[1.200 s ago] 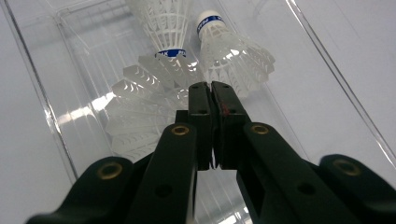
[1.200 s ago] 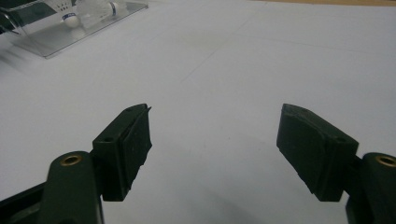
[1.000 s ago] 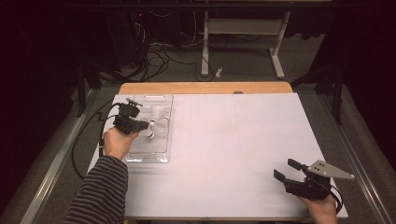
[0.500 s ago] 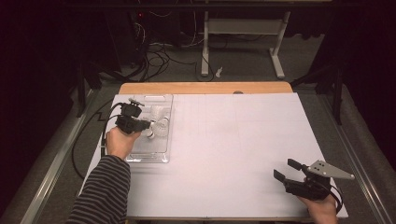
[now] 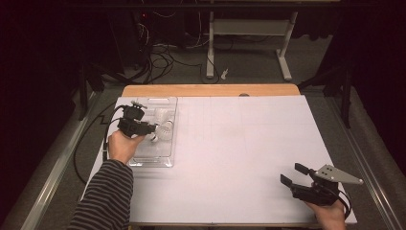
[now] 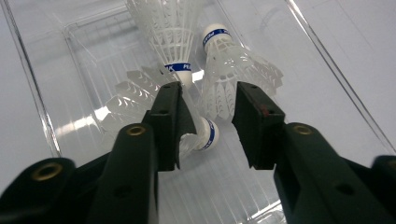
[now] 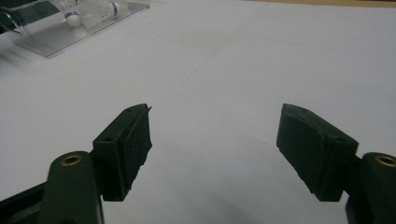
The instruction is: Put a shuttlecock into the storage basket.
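A clear plastic tray (image 5: pixel 152 160) sits at the table's left, with three white shuttlecocks with blue-banded corks in it. My left gripper (image 5: pixel 153 130) hovers over them. Its jaws have just been opening and now stand apart (image 6: pixel 208 93). One shuttlecock (image 6: pixel 205 135) lies low between the jaws with its feathers against the left one, and the right pad is clear of it. A second shuttlecock (image 6: pixel 163 28) and a third (image 6: pixel 233 70) lie just beyond. My right gripper (image 5: pixel 293 174) rests near the table's front right, open with nothing between its jaws (image 7: pixel 215 116).
White paper (image 5: pixel 239 143) covers the table, with a wooden edge (image 5: pixel 210 90) at the back. The left gripper's cable (image 5: pixel 84 143) hangs off the left side. Behind the table are a desk frame (image 5: pixel 249 28) and floor cables (image 5: pixel 163 57).
Both hands have stayed where they were. The left gripper's jaws look a little wider over the tray than before.
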The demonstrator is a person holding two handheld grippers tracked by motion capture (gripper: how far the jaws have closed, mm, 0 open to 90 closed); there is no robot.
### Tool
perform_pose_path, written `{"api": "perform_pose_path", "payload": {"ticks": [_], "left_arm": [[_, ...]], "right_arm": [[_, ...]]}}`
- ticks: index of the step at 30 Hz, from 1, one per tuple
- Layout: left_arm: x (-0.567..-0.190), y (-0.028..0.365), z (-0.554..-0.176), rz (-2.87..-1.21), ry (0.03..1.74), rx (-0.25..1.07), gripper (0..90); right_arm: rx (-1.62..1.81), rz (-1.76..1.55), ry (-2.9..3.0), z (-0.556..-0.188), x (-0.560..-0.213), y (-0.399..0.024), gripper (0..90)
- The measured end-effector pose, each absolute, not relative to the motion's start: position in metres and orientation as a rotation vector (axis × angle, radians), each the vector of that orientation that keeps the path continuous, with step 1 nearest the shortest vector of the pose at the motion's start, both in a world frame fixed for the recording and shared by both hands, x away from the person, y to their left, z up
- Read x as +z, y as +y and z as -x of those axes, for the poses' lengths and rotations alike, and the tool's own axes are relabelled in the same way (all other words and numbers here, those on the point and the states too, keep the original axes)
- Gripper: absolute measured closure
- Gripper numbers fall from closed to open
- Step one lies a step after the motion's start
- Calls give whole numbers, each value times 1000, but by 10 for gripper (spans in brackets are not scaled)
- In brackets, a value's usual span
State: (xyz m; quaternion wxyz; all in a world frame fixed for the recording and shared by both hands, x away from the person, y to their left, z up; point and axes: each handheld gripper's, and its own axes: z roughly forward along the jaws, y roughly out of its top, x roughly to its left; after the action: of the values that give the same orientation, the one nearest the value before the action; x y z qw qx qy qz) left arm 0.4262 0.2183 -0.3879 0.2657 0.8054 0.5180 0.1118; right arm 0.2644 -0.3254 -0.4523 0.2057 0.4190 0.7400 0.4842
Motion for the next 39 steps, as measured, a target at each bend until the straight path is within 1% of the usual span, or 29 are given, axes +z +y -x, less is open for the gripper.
{"api": "perform_pose_path", "payload": {"ticks": [2,6,21,29,39], "left_arm": [[-387,218,-426,-2167,1397,306,573],[-385,218,-424,-2152,1390,319,530],[-375,219,-414,-2106,1366,391,429],[-367,214,-403,-2100,1320,428,391],[-360,209,-389,-2099,1253,441,401]], "right_arm": [[1350,-1168,2061,-264,-452,-325,268],[1351,-1167,2062,-264,-452,-326,268],[1348,-1169,2061,-264,-452,-325,268],[1349,-1170,2059,-264,-452,-325,268],[1348,-1165,2059,-264,-452,-325,269]]}}
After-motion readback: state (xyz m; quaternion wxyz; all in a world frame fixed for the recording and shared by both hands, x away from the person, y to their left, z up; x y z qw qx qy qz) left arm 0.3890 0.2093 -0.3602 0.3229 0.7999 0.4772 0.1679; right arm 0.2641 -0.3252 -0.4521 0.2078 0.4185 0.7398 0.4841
